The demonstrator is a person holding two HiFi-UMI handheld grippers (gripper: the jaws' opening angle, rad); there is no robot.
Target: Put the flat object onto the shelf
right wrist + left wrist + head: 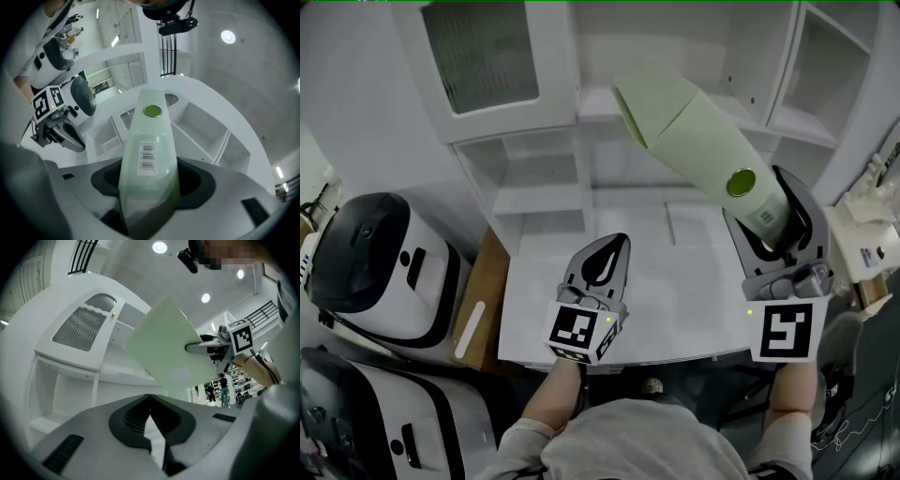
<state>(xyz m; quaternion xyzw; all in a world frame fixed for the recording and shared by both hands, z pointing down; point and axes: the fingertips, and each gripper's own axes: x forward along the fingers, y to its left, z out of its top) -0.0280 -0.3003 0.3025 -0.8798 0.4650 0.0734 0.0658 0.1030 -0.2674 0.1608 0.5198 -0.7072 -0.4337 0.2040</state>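
The right hand-held gripper (149, 199) is clamped on the near end of the flat object (150, 133), holding it in the air ahead. The left hand-held gripper (150, 417) is closed and empty. This is the carrying step, I judge. Next, ease the far edge onto the shelf (592, 103) beyond. Only the right gripper view shows the barcode label (147, 157).
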